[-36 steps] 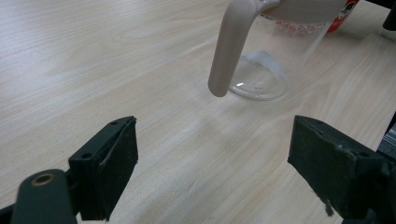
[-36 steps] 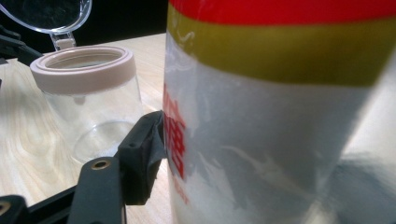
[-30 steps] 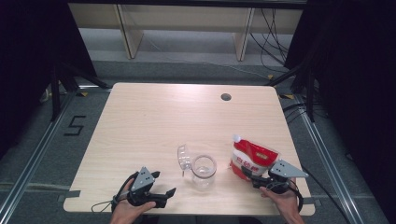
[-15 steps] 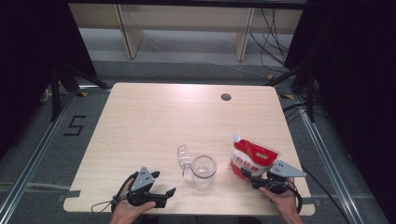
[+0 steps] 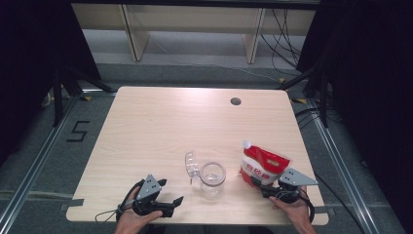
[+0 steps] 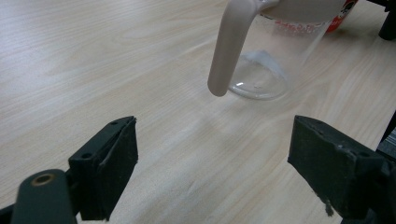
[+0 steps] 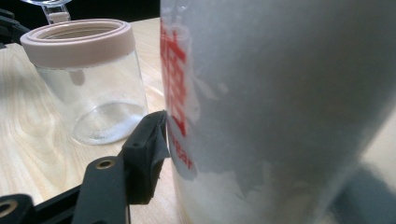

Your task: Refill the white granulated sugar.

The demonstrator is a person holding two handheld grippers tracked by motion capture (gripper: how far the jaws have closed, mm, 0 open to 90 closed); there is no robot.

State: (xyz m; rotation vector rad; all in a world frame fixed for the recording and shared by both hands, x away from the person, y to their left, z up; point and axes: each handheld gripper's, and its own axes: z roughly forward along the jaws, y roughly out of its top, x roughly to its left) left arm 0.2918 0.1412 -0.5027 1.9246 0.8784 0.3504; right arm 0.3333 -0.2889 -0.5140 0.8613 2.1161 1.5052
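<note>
A red and white spouted pouch (image 5: 264,165) stands near the table's front right edge. My right gripper (image 5: 260,185) is closed around its lower part. In the right gripper view the left pad (image 7: 148,149) presses the pouch (image 7: 280,112), and the other jaw is hidden behind it. A clear jar (image 5: 213,176) with a pale pink rim stands just left of the pouch, with its clear lid (image 5: 191,165) flipped open to the left. My left gripper (image 5: 171,191) rests at the front edge, open and empty, pointing toward the jar (image 6: 266,60).
The light wooden table (image 5: 160,126) has a round cable hole (image 5: 235,101) at the back right. Shelving legs and cables stand on the floor beyond the table. Metal rails run along the floor on both sides.
</note>
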